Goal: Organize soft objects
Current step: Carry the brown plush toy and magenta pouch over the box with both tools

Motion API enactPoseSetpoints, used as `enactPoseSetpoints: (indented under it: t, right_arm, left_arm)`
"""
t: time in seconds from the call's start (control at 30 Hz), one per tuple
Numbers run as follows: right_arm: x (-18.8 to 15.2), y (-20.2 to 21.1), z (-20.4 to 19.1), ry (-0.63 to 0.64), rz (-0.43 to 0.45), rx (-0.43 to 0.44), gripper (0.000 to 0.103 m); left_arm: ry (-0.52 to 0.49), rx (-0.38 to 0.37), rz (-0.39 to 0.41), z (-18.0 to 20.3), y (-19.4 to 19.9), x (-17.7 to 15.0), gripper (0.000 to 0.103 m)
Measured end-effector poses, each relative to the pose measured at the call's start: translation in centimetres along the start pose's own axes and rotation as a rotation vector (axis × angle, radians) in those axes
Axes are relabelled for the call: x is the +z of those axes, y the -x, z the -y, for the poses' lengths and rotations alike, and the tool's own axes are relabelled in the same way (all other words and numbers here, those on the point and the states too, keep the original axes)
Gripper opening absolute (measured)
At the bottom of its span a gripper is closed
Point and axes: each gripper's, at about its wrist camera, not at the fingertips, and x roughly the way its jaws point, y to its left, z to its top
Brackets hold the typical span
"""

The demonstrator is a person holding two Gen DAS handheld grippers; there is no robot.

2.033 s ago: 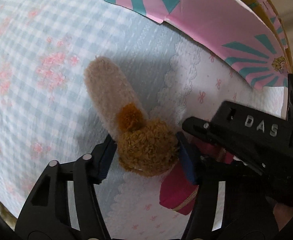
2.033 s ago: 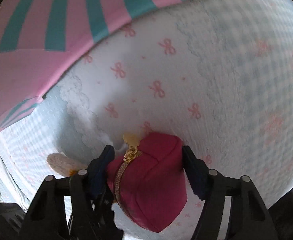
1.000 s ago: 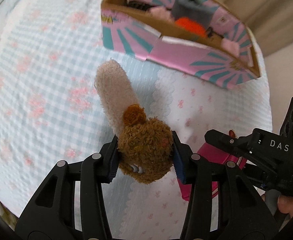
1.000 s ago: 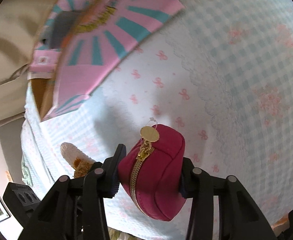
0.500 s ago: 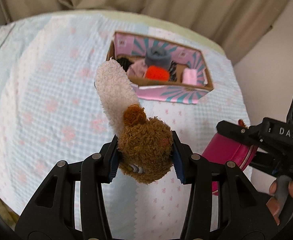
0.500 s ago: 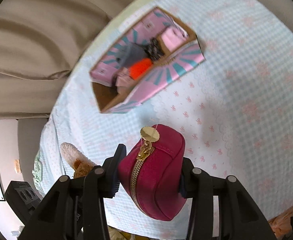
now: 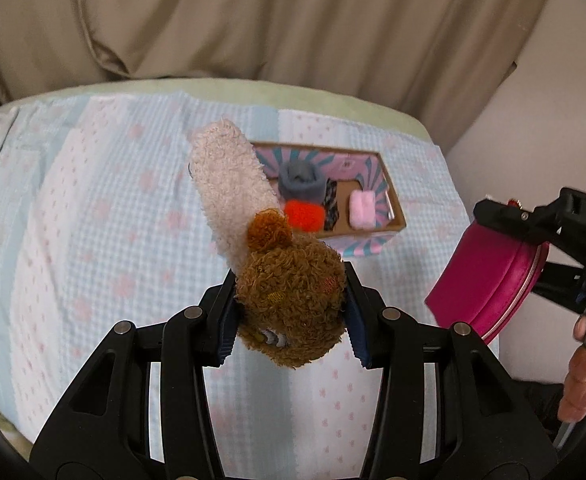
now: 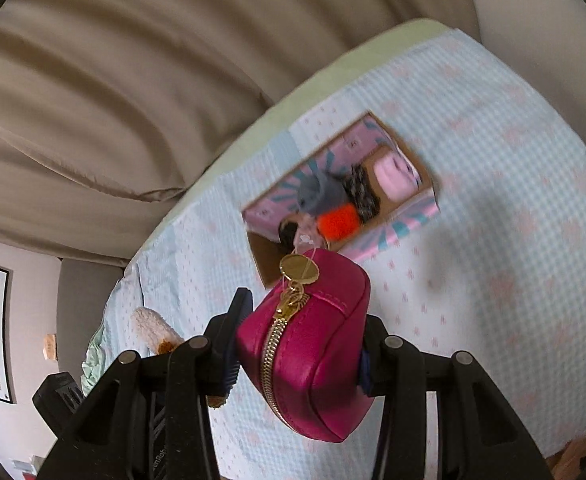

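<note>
My left gripper point(image 7: 291, 312) is shut on a brown plush toy point(image 7: 293, 300) with a long cream tail point(image 7: 229, 184), held high above the bed. My right gripper point(image 8: 301, 344) is shut on a magenta zip pouch point(image 8: 313, 352) with a gold zipper and round gold tag; it also shows in the left wrist view point(image 7: 489, 280) at the right. The plush also shows in the right wrist view point(image 8: 153, 330) at lower left. A pink and teal cardboard box point(image 7: 373, 242) lies far below on the bed, also in the right wrist view point(image 8: 397, 224).
The box holds a grey item point(image 7: 301, 182), an orange fluffy item point(image 7: 305, 214), a dark patterned item point(image 7: 331, 204) and a pink item point(image 7: 361, 210). The bed has a light blue checked cover point(image 7: 93, 220). Beige curtains point(image 7: 253, 20) hang behind. A wall point(image 7: 533, 120) is at the right.
Both grippers have risen well above the bed with their objects still held. The box now looks smaller and farther below. The pouch has moved right in the left wrist view.
</note>
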Motion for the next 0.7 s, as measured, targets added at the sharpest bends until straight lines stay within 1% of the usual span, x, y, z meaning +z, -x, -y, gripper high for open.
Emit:
enactPoseSetpoints:
  t: [0.13,0.3,0.47,0.57,0.63,0.7]
  right_arm:
    - [3.3,-0.9,-1.1,0.044,0.009,-0.010,0.041]
    - [7.9,-4.2,-1.8,0.093,-0.006,-0.027,0.041]
    - [11.5,-9.7,-0.8,0.127,-0.057,-0.049,0.041]
    - [13.1,-13.3,0.0,0.156,-0.102,-0.064,0.041]
    - [13.6,-15.4,0.5,0.186,-0.141,-0.082,0.041]
    - [13.9,-17.7,1.2,0.208,-0.173,-0.101,0.041]
  left_arm:
    - [-0.017,0.010,0.002,0.1,-2.0,2.9,0.042]
    - [-0.038,0.022,-0.031,-0.2,-6.8,6.0,0.042]
    - [-0.064,0.044,-0.091,-0.7,-13.3,8.1,0.042]
    - [-0.123,0.058,-0.134,-0.7,-17.4,8.8,0.042]
    - [-0.161,0.072,-0.169,-0.7,-19.9,9.2,0.042]
    - [-0.170,0.069,-0.213,-1.0,-22.5,9.2,0.042]
